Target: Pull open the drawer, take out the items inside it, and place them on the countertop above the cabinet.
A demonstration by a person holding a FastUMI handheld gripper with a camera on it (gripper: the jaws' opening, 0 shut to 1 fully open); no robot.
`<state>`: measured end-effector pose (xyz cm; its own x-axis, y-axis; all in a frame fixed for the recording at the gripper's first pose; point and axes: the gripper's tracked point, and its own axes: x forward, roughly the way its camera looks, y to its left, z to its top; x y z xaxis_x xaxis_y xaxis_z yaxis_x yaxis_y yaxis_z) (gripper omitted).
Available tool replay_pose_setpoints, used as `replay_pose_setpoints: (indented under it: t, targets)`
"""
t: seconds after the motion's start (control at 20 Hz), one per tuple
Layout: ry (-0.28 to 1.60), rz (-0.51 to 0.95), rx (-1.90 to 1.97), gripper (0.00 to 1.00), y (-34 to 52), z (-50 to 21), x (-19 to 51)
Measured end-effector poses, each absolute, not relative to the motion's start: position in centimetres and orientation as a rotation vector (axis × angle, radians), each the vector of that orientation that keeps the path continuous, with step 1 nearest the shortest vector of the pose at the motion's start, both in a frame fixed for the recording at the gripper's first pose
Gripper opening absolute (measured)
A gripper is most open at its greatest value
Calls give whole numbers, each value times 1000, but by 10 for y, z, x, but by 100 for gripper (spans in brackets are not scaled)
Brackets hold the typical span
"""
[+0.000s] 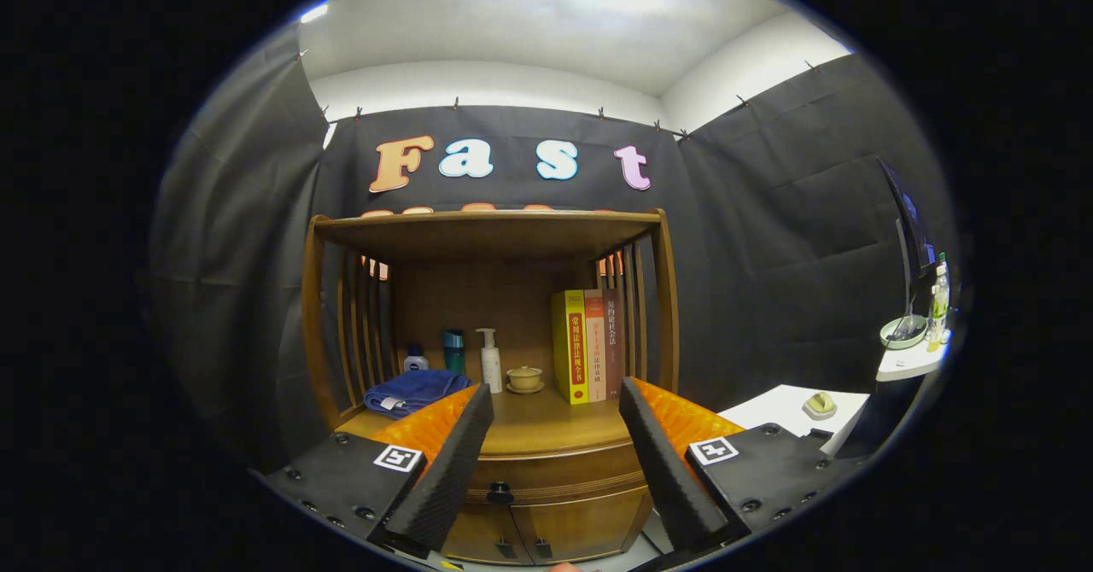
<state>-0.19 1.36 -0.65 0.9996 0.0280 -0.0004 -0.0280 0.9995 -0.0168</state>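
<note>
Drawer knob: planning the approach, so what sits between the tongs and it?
Nothing. In the gripper view the open tongs frame the drawer knob with only bare drawer front between.

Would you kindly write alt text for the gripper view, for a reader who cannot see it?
The open gripper faces a wooden cabinet whose drawer is shut, its dark knob between the fingers. On the countertop beyond sit a folded blue towel, bottles, a small cup and upright books.
</note>
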Motion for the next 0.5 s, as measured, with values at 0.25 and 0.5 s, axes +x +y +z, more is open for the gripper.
replay_pose_setpoints:
  t: [0.25, 0.5]
  targets:
    - [2, 35, -19, 98, 17, -9, -3]
    - [3, 37, -19, 98, 18, -9, -2]
